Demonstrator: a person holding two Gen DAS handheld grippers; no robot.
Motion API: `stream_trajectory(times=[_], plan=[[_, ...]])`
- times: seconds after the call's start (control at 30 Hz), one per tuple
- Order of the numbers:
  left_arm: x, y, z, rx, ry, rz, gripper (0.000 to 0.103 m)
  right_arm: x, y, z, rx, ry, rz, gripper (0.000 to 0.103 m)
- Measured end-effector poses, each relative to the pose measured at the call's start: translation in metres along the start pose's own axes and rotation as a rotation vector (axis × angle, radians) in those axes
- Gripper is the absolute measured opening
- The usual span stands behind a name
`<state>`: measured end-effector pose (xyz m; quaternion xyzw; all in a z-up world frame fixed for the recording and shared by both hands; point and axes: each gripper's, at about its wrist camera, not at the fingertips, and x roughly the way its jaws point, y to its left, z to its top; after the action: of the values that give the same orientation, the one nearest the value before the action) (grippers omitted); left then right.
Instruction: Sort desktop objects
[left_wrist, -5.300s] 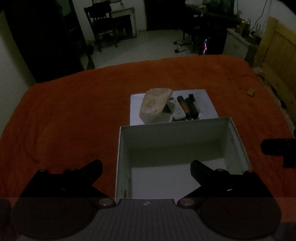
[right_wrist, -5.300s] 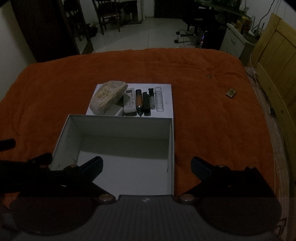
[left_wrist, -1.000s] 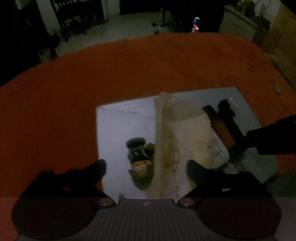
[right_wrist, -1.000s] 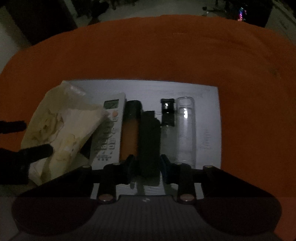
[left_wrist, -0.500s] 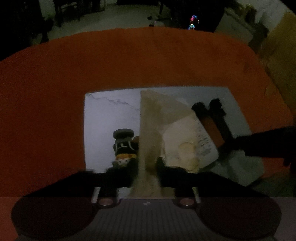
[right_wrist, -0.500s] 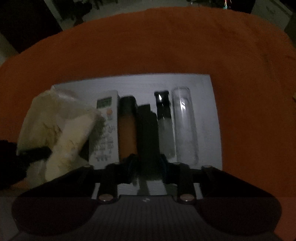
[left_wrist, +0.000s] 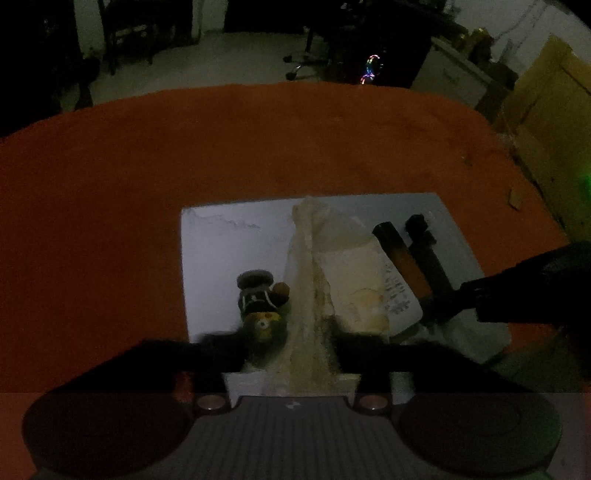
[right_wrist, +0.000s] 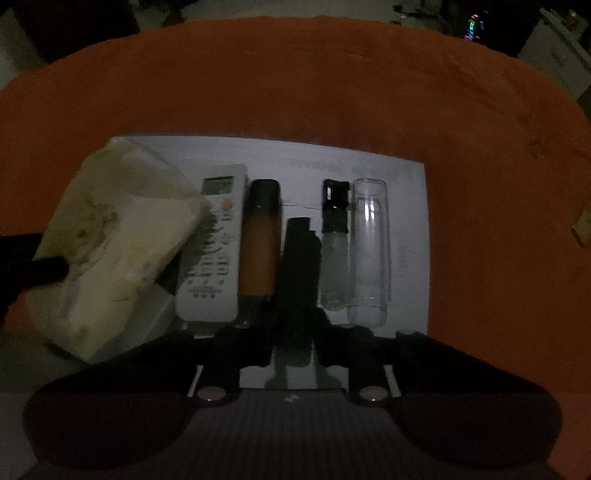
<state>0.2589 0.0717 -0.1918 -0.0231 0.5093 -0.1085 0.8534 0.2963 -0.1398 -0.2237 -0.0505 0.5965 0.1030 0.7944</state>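
Observation:
My left gripper (left_wrist: 291, 347) is shut on the near end of a cream tissue pack (left_wrist: 332, 277), which also shows at the left in the right wrist view (right_wrist: 110, 243), raised off the white sheet (left_wrist: 229, 251). My right gripper (right_wrist: 295, 347) is shut on a black flat object (right_wrist: 299, 258) and shows in the left wrist view (left_wrist: 517, 295). Beside it lie a white remote (right_wrist: 214, 251), an amber bottle (right_wrist: 260, 240), a clear bottle with black cap (right_wrist: 334, 251) and a clear tube (right_wrist: 369, 251). A small dark figurine (left_wrist: 258, 299) lies left of the pack.
Everything lies on an orange cloth (left_wrist: 110, 203). A small yellowish item (right_wrist: 583, 225) sits on the cloth at far right. A wooden board (left_wrist: 554, 122) stands beyond the table's right edge. Chairs and a lit device (left_wrist: 369, 68) are in the dark room behind.
Five seconds ago both grippers were open over a white box. In the last second the left gripper shut on the tissue pack and lifted it; the right stays shut on the black object.

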Motion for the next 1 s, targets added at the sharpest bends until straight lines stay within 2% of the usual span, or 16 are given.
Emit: stream_trajectory(times=[0.03, 0.17, 0.27, 0.33, 0.37, 0.47, 0.5, 0.57, 0.6, 0.63, 0.67, 0.7, 0.73, 0.87, 1.0], plan=[[0.001, -0.001, -0.001, -0.007, -0.004, 0.001, 0.076, 0.003, 0.0, 0.001, 0.002, 0.005, 0.002, 0.027], [0.01, -0.009, -0.003, 0.033, 0.025, 0.004, 0.076, 0.008, 0.002, 0.003, -0.009, 0.008, 0.002, 0.031], [0.014, -0.02, -0.004, 0.104, 0.038, 0.062, 0.077, 0.01, 0.001, 0.003, -0.002, 0.015, -0.011, 0.034], [0.016, -0.025, -0.004, 0.116, 0.038, 0.102, 0.077, 0.016, 0.003, 0.002, -0.01, 0.023, -0.037, 0.036], [0.018, -0.026, -0.004, 0.106, 0.04, 0.102, 0.077, 0.019, 0.004, 0.001, -0.014, 0.024, -0.045, 0.036], [0.022, -0.025, -0.001, 0.052, 0.06, 0.038, 0.077, 0.024, 0.007, -0.001, -0.015, 0.022, -0.049, 0.036], [0.025, -0.026, -0.001, 0.052, 0.063, 0.03, 0.077, 0.024, 0.007, 0.0, -0.005, 0.015, -0.043, 0.031], [0.03, -0.029, -0.001, 0.065, 0.073, 0.028, 0.057, 0.023, 0.005, 0.0, 0.011, 0.007, -0.033, 0.029], [0.032, -0.032, -0.001, 0.079, 0.084, 0.026, 0.026, 0.021, 0.005, -0.001, 0.015, 0.0, -0.032, 0.029], [0.031, -0.035, -0.001, 0.094, 0.092, 0.02, 0.021, 0.019, 0.006, -0.002, 0.012, -0.005, -0.029, 0.029], [0.031, -0.038, 0.0, 0.108, 0.1, 0.015, 0.019, 0.017, 0.006, -0.003, 0.01, -0.011, -0.025, 0.028], [0.03, -0.041, 0.0, 0.118, 0.101, 0.015, 0.012, 0.014, 0.006, -0.005, 0.005, -0.022, -0.02, 0.028], [0.027, -0.041, 0.0, 0.124, 0.092, 0.022, 0.008, 0.009, 0.006, -0.008, 0.0, -0.033, -0.014, 0.028], [0.018, -0.037, 0.001, 0.097, 0.05, 0.059, 0.006, -0.008, 0.001, -0.012, 0.013, -0.062, 0.017, 0.028], [0.004, -0.03, 0.006, 0.066, 0.002, 0.058, 0.004, -0.028, -0.007, -0.009, 0.048, -0.105, 0.057, 0.028]])
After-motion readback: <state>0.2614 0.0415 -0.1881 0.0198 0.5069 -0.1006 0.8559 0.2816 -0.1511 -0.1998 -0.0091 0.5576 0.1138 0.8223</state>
